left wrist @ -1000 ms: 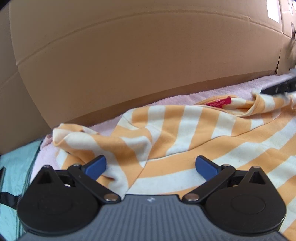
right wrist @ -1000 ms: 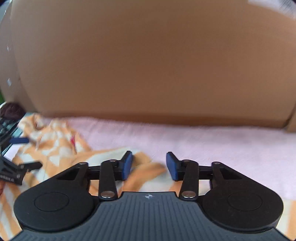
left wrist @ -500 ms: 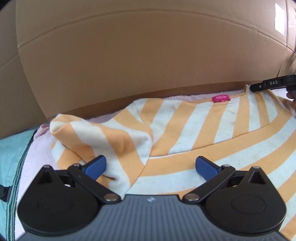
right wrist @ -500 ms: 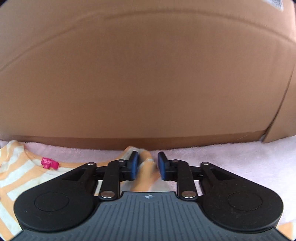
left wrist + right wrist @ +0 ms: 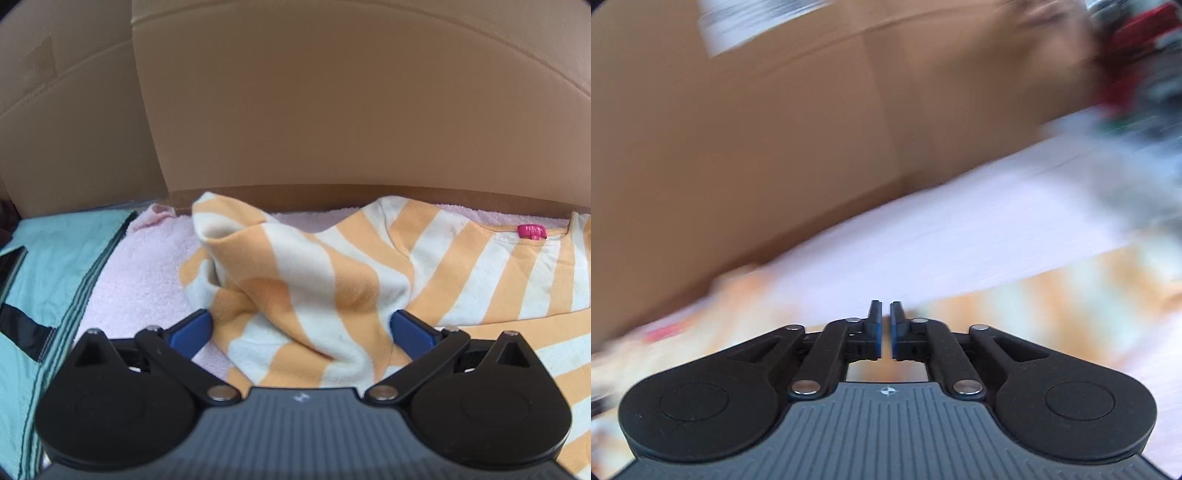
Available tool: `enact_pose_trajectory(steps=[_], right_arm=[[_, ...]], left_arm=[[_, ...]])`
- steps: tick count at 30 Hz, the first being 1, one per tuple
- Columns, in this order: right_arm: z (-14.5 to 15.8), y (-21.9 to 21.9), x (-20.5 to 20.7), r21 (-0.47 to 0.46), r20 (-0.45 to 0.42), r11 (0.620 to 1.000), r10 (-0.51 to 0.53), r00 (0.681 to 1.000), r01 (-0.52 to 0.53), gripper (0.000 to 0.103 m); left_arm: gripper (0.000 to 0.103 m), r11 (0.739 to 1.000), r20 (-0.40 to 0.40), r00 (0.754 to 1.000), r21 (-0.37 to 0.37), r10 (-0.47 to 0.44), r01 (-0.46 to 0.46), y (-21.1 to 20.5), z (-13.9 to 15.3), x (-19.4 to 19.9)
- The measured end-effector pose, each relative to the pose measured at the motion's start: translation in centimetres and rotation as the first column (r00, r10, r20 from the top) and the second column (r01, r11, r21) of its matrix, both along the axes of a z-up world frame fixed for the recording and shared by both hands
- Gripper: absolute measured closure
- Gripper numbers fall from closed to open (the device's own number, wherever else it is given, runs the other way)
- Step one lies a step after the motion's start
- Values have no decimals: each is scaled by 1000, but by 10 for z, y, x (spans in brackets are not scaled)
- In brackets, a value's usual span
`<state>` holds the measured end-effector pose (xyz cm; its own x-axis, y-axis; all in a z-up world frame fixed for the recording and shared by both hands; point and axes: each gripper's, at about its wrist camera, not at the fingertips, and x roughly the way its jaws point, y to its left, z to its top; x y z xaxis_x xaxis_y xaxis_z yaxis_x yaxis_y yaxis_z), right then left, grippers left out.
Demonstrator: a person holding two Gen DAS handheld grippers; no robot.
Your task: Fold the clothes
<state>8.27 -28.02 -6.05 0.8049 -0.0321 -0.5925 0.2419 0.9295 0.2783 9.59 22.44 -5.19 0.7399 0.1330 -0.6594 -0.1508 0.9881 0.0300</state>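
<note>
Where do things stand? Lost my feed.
Left tongs open around bunched sleeve of striped shirt. Right tongs shut, empty, view blurred. Nothing in the way.

The shirt (image 5: 461,266) has orange and cream stripes, with a pink tag (image 5: 532,232) at two o'clock. It lies on a pale pink towel (image 5: 144,273); at nine o'clock is mint-green cloth (image 5: 48,258), and brown cardboard (image 5: 332,110) stands at twelve.

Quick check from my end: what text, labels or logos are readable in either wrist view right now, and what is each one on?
Pink neck tag on the striped shirt: white lettering, too small to read for certain.
White label on the cardboard box: dark print, blurred by motion, unreadable.
Left hand-held gripper: small pale logo on its body, no words.
Right hand-held gripper: small round mark on its body, no words.
</note>
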Motion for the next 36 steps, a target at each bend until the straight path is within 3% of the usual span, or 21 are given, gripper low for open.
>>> enact_pose_trajectory(steps=[3,5,7,10,11,14,15,18,20,24,29,31,32,35,36], right_arm=[[10,-9,-24,194,60,974,104,993,-113,88],[4,24,-28,303,45,920,245,968,-247,85],[-1,33,-35,229,-14,954,202,979,-194,83],[-16,-7,-48,332,-2,943,37,999,-35,94],[-14,-17,-51,306,-1,952,-15,1000,15,103],[-9,-45,-62,237,10,960,-156,988,149,92],[-6,-47,-70,258,18,958,-131,991,122,83],[-4,-46,-90,298,-23,944,-138,990,139,73],[-9,-51,-96,363,-39,917,-164,986,167,70],[-24,-72,-99,534,-39,819,-227,973,213,71],[-29,-100,-78,564,1,725,-479,878,395,76],[-25,-105,-67,550,21,738,-479,877,390,88],[-19,-104,-69,561,85,751,-470,879,347,93],[2,-100,-81,523,277,810,-455,846,264,94],[3,-100,-80,490,248,817,-465,850,304,93]], left_arm=[[1,1000,0,1000,0,1,-1,-2,0,-5],[1,1000,0,1000,0,0,0,-1,-2,-6],[1,1000,3,1000,8,0,0,-3,-2,-7],[1,1000,8,1000,22,-1,1,-3,-4,-5],[1,1000,9,1000,26,-1,1,-4,-4,-5],[1,999,11,1000,32,-2,1,-3,-6,-2],[1,999,11,1000,32,-2,2,-4,-5,-4],[1,1000,11,1000,29,-4,3,-2,-7,-1],[1,1000,11,1000,27,-5,4,0,-8,1],[1,1000,12,1000,24,-7,6,3,-10,5],[1,1000,11,1000,8,-5,5,5,-11,6],[1,1000,9,1000,-3,-6,6,9,-12,8],[1,1000,9,1000,-8,-5,6,9,-12,9],[1,1000,9,1000,-14,-6,6,10,-12,9],[1,1000,9,1000,-15,-6,6,9,-12,9]])
